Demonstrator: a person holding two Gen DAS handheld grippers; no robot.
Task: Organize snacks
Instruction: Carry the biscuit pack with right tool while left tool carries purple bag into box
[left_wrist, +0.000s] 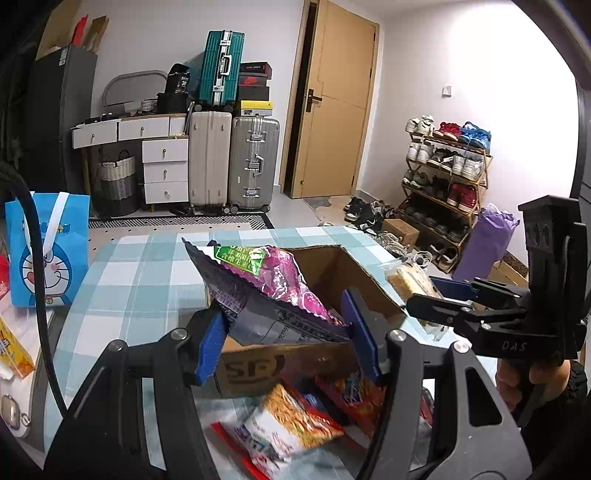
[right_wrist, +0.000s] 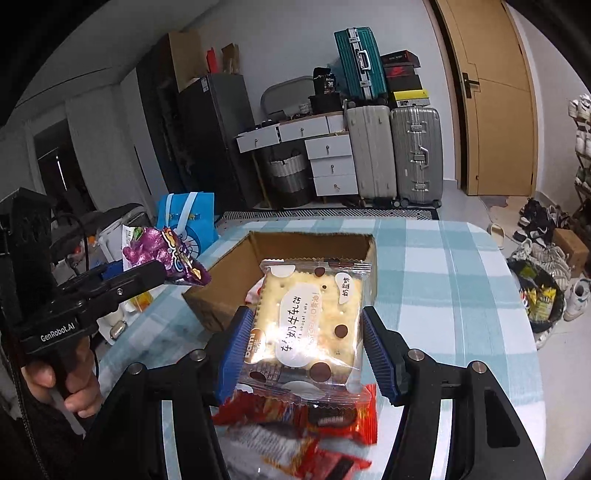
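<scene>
right wrist view: right gripper (right_wrist: 306, 347) jaws clamp cracker pack (right_wrist: 308, 325); left view: left gripper (left_wrist: 284, 339) jaws pinch purple bag (left_wrist: 273, 291).

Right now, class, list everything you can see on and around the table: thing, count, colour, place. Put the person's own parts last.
Cardboard box: one, brown, open, mid-table.
Purple snack bag: one, purple-pink, held above the box.
Cracker pack: one, clear wrapper with pale crackers, held above the near end of the box.
Loose snack packs: several, mostly red and orange, near table edge.
Tablecloth: one, blue-white check, covering the table.
Gift bag: one, blue cartoon, left of table.
Suitcases: three, beige, grey, teal, back wall.
Shoe rack: one, filled, right wall.
Door: one, tan, back.
Left gripper: black, blue pads, shut on purple bag.
Right gripper: same, shut on cracker pack.
</scene>
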